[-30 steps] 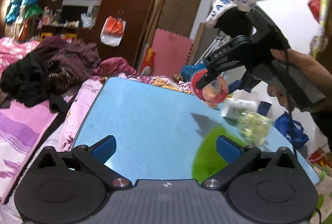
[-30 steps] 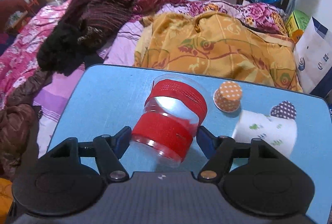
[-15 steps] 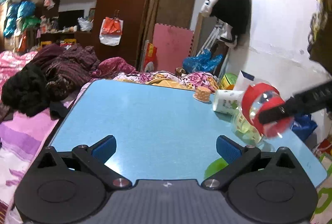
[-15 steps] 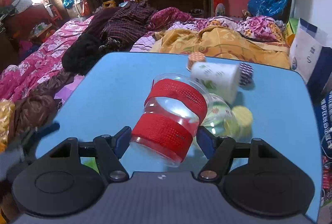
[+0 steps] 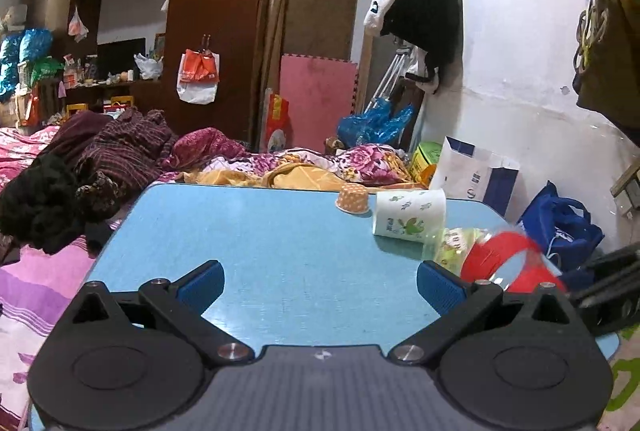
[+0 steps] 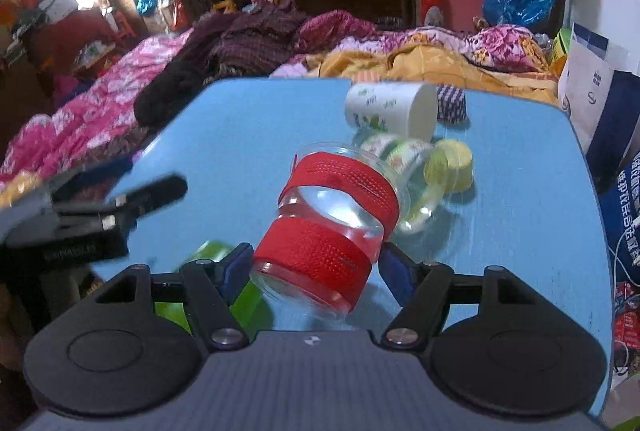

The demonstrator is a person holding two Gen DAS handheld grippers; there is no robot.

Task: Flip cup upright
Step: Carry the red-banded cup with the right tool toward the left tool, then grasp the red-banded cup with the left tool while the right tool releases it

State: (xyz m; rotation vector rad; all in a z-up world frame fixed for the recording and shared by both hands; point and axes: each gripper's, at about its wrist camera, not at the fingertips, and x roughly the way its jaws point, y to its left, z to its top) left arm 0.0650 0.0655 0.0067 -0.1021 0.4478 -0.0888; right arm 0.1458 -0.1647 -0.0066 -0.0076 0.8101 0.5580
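Gripping the clear cup with 2 red bands, the right gripper has its blue pads clamped on either side of the lower band, and the cup is tilted, neither lying flat nor standing. From the right wrist view it hangs over the near part of the blue table; whether its base touches the surface I cannot tell. In the left wrist view the same cup shows as a red blur low at the right edge, near the table's right side.

The left gripper sits low over the near edge with its fingers spread wide apart and nothing between them.

Judging progress: the pick is done, the flip looks partway, and the set-down is not yet made. What's left, as I read it, is finishing the rotation so the cup stands on its base, then letting go.

Watch the neighbours: a white paper cup with green leaves lies on its side beyond, a clear printed cup and a yellow cup lie just behind the held one. A landing spot toward the bare near-left area looks safer.
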